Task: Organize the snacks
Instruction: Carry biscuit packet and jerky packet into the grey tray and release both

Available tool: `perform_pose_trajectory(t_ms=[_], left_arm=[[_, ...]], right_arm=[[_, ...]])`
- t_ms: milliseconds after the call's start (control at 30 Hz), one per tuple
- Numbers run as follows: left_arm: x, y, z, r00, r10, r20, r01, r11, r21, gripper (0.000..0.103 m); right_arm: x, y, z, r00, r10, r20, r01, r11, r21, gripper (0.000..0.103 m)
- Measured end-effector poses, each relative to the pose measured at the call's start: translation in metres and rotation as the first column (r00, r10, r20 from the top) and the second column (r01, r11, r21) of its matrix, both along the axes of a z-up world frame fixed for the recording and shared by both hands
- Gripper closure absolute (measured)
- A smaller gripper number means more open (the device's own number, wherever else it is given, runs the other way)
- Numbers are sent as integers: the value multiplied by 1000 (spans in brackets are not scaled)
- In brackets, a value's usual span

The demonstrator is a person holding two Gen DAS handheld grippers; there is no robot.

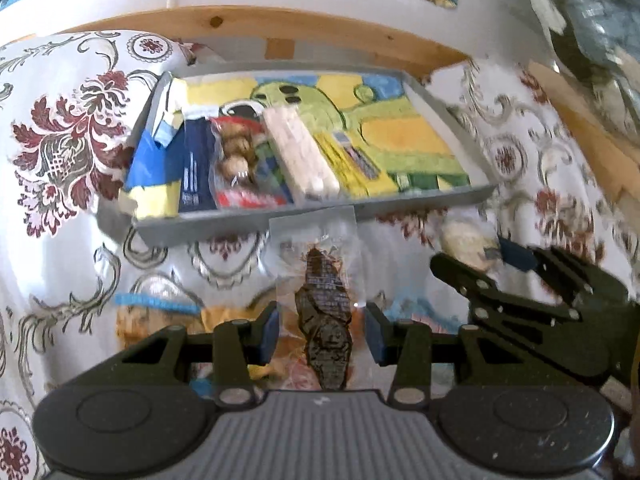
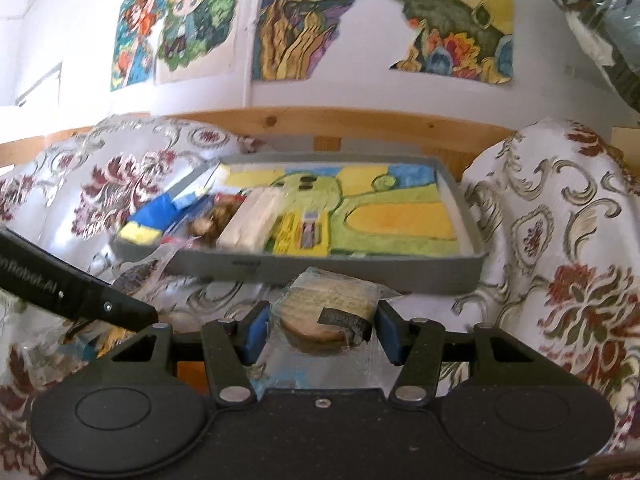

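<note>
We have the left gripper (image 1: 322, 334) clamped on a clear packet of dark snack (image 1: 324, 320) and the right gripper (image 2: 320, 330) clamped on a wrapped round biscuit (image 2: 326, 316), so we should clear the grey tray's (image 2: 320, 270) near wall and set both beside the row inside.

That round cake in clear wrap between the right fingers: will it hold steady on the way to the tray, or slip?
The round cake looks light and firm, so it probably won't sag. Its clear wrap looks glossy and loose, so it may slide against the right gripper pads. The grey tray is close.
</note>
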State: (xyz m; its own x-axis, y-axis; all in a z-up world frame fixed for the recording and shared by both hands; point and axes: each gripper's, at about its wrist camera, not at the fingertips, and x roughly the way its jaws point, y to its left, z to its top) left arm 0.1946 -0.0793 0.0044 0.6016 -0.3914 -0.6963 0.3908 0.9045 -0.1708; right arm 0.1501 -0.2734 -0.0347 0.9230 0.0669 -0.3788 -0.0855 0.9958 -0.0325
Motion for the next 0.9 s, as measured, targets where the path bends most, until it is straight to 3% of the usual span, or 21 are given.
perform_pose_trajectory(t_ms=[300, 567, 900], left_arm=[[47, -28, 38, 991, -3, 134, 7, 999, -33, 55], [95, -70, 57, 969, -1, 246, 14, 999, -51, 55], [135, -89, 30, 981, 68, 179, -56, 996, -72, 55]], right_arm=[[20, -18, 20, 992, -64, 105, 65, 998, -7, 46], [57, -36, 17, 982, -121, 144, 124, 992, -9, 46], [76, -40, 4, 987, -108, 122, 110, 994, -16, 46]])
